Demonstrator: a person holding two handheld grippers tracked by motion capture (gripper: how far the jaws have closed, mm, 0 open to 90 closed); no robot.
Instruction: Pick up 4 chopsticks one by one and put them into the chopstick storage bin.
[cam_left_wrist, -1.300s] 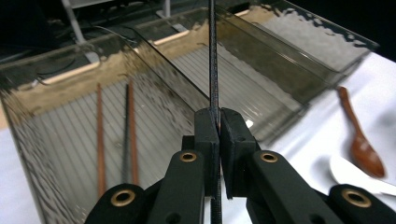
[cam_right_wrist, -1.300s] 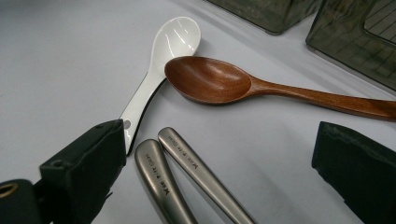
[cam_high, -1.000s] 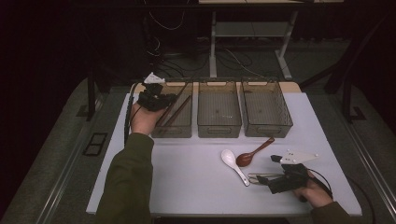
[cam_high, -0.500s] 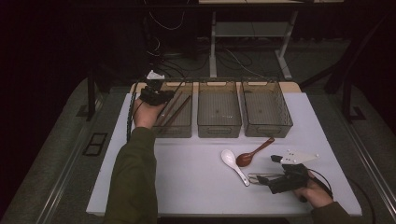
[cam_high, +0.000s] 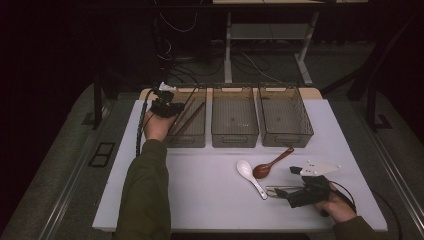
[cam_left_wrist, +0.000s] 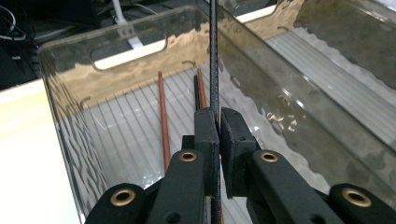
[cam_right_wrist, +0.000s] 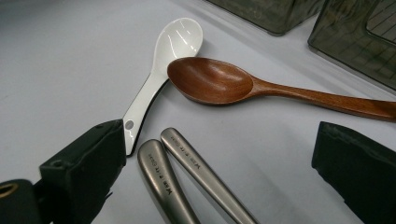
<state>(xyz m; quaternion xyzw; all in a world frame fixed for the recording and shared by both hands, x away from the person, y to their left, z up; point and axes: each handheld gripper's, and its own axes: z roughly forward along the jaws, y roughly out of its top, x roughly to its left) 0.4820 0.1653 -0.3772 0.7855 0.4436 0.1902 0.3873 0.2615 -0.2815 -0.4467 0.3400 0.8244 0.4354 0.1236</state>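
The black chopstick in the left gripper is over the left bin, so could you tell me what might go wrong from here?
1. The left gripper pinches the black chopstick at one narrow spot, so it might pivot or slip.
2. Its tip hangs near the left bin wall and could catch there.
3. Released carelessly, it may land crossed over the brown chopsticks already inside.

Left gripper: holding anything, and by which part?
Yes: the left gripper pinches a black chopstick partway along its shaft, over the left bin.

The high view is dim with black surroundings, while both gripper views are bright, sharp and softly shadowed.
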